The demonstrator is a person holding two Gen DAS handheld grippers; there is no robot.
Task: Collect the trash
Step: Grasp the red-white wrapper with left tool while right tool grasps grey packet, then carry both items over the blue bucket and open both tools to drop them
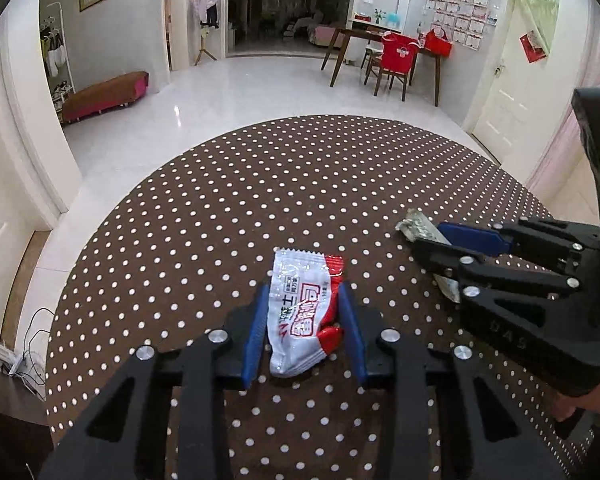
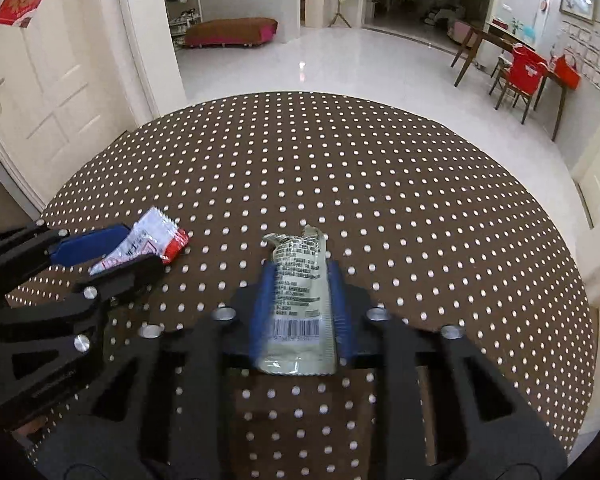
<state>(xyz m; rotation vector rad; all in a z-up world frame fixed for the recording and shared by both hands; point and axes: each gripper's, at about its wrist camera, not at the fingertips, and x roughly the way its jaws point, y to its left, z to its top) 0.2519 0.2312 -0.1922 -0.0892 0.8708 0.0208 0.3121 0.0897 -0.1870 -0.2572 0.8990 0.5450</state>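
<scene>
My left gripper [image 1: 304, 296] is shut on a white and red snack wrapper [image 1: 302, 312], which sits squeezed between its blue pads above the polka-dot table [image 1: 260, 200]. My right gripper [image 2: 300, 276] is shut on a pale green-grey wrapper [image 2: 300, 300] with a barcode, held between its blue pads. Each gripper shows in the other's view: the right one [image 1: 424, 236] at the right with its wrapper [image 1: 416, 226], the left one [image 2: 140, 244] at the left with the red and white wrapper [image 2: 152, 236].
The round table carries a brown cloth with white dots [image 2: 380, 200]. Beyond it lie a white tiled floor [image 1: 240, 92], a bench [image 1: 108, 94], a dining table with a red-covered chair [image 1: 396, 60] and white doors [image 2: 40, 92].
</scene>
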